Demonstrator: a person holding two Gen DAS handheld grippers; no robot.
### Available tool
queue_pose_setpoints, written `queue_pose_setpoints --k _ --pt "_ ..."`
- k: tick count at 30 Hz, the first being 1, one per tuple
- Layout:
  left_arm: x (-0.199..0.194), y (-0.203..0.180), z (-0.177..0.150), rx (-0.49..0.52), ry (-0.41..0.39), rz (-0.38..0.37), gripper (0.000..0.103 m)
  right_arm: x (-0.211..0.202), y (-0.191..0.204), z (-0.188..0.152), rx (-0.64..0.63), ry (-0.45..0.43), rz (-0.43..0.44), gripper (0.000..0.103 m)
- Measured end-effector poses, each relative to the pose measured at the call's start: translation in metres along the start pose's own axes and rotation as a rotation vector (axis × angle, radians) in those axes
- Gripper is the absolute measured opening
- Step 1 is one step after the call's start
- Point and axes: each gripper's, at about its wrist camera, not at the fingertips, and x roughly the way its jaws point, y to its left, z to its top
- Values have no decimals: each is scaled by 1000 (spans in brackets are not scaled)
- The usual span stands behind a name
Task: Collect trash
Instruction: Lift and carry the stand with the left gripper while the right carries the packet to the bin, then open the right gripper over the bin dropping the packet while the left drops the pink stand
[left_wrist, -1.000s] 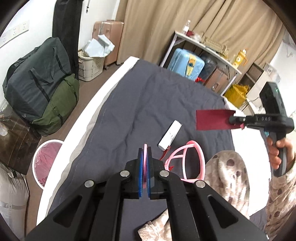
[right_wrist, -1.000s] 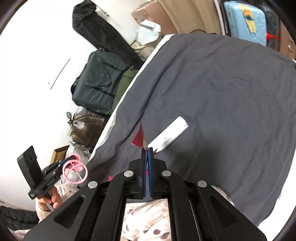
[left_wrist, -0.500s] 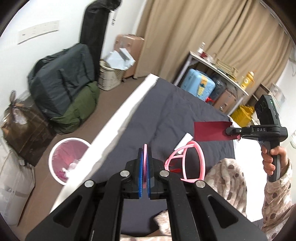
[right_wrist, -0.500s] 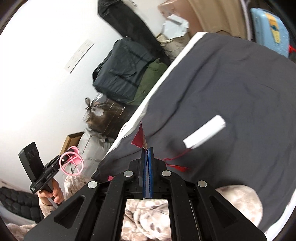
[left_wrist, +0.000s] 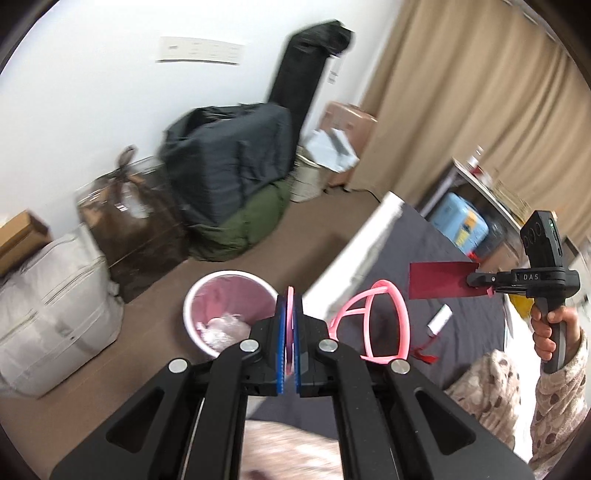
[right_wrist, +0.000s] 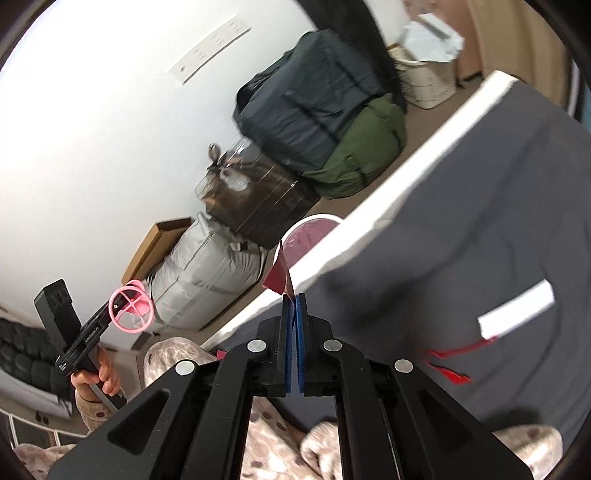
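Beside the bed, the round white bin (left_wrist: 231, 314) has swung closer as the left gripper (left_wrist: 290, 325) pinches a pink plastic frame (left_wrist: 369, 321) and the right gripper (right_wrist: 293, 314) a dark red paper scrap (right_wrist: 277, 275), ready for dropping.

The left wrist camera looks steeply down along its own left hand-held gripper (left_wrist: 290, 332), close over the bed (left_wrist: 424, 266) edge, with the waste bin (left_wrist: 229, 280) at ten o'clock of the fingertips. The right wrist camera, rolled sideways, looks down past the right hand-held gripper (right_wrist: 294, 325). Both share the bin, the bed edge and the bags (right_wrist: 314, 107) by the wall, and each sees the other gripper.
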Motion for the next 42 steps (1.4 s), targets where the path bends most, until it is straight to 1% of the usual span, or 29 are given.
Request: queue_pose_setpoints --k 4,9,12,14,19,24,28,30,31,32,33,34,35,37,39,42 --pt "-12 49 -6 -69 -15 40 3 41 32 19 -45 50 -2 1" --pt "-16 98 -18 -139 -16 80 3 98 65 40 -83 120 -18 2" --pt "-17 125 -25 -182 -12 99 3 129 77 51 -86 165 -9 2" --pt "-17 144 -30 -216 -13 115 3 153 83 60 -91 193 -26 1" --pt "-13 180 -41 -264 -6 165 3 215 88 75 -99 268 -79 1" --pt "-1 208 -49 -318 12 175 3 276 79 87 -97 328 -152 1" --pt "11 218 -50 -333 33 175 3 326 67 95 -91 371 -210 2" --pt "17 220 -48 -333 44 177 3 347 60 98 -78 391 -245 7" --pt "20 220 -47 -330 51 179 3 354 59 99 -71 400 -258 7" --pt "23 221 -46 -328 56 180 3 359 57 100 -69 408 -263 22" --pt "25 222 -45 -328 58 179 3 362 57 101 -75 401 -278 48" --pt "28 223 -43 -330 61 176 3 362 58 103 -83 386 -291 60" --pt "30 223 -43 -331 62 175 3 360 59 103 -94 369 -301 76" --pt "34 223 -41 -336 62 168 3 356 61 105 -110 357 -287 82" --pt "40 221 -39 -334 65 162 3 345 62 105 -105 343 -269 84" --pt "47 215 -35 -323 72 151 3 323 66 107 -116 286 -266 87"
